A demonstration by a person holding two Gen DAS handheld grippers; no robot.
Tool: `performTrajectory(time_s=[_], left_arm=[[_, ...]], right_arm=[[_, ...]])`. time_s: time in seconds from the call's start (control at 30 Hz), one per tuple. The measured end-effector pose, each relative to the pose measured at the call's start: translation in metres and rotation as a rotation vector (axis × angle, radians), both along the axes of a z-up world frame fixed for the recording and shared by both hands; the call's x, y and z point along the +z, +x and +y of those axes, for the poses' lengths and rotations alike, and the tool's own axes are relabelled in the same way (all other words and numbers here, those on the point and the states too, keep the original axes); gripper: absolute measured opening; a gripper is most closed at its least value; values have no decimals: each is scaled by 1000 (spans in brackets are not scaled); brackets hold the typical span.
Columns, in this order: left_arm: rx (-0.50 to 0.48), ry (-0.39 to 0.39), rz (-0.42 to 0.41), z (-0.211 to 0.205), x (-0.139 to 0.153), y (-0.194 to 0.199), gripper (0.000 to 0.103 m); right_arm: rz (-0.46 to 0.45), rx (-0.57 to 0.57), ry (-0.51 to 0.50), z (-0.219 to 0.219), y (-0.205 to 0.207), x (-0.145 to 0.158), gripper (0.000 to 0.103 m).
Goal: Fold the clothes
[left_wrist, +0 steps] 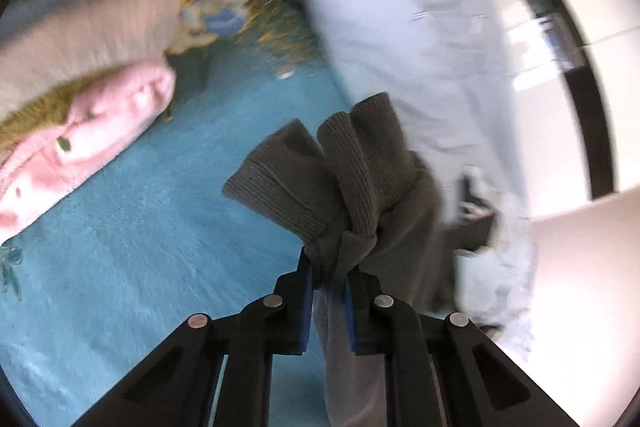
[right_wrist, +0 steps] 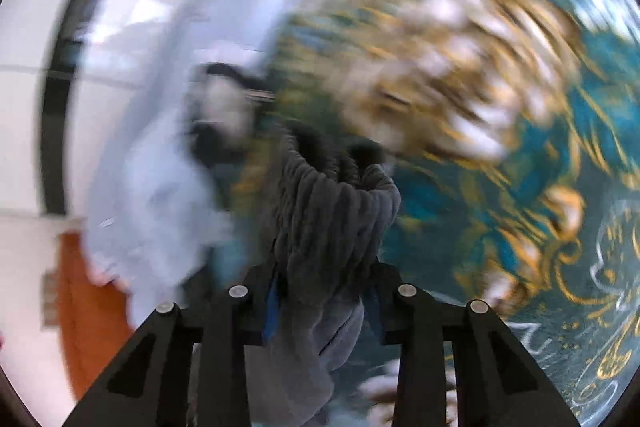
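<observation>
Both grippers are clamped on one dark grey knit garment (left_wrist: 340, 179): the left gripper (left_wrist: 329, 281) pinches a bunched ribbed edge between its blue pads, and the right gripper (right_wrist: 324, 291) bites a thicker wad of the same grey knit (right_wrist: 332, 211). The garment hangs lifted above a teal patterned blanket (left_wrist: 152, 195), with a pink garment (left_wrist: 100, 131) and a beige one (left_wrist: 88, 23) lying well to the left and pale blue cloth (left_wrist: 400, 39) draped just behind. The step in hand appears to be picking up and spreading the piece before folding; the next move likely calls for drawing the two grips apart to stretch it flat. Blur and bunching hide its long axis, so which way it points cannot be told.
</observation>
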State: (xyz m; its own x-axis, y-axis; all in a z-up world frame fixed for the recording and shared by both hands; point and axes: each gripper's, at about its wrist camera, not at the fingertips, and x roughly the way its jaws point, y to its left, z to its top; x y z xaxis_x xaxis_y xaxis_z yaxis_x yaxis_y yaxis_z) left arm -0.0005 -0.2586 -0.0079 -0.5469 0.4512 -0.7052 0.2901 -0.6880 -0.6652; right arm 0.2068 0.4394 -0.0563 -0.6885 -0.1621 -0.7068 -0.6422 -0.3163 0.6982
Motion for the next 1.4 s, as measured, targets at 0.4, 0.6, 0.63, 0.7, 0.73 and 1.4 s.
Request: performTrajectory(time_s=[0.4,0.6,0.63,0.7,0.73,1.4], left_arm=[[29,-152,-305,-24,-68,76,14],[40,-223,-297,-22,-62,69,14],[42,-244,-290,-18,-58,72,14],[21,-337,-213,2,-36,76,14],[-17,-409,-153,22,-19,79,14],[-782,-820,143,380,-20,171,14]], right_arm=[[-33,74,38,26,51,-35,36],[-84,58,0,24,70,-65,36],[-89,72,8,24,69,-62,36],[-100,101,47,21,65,-54,36],[-106,117,71,19,62,-49,36],[-132,128,79,12,67,-42,39]])
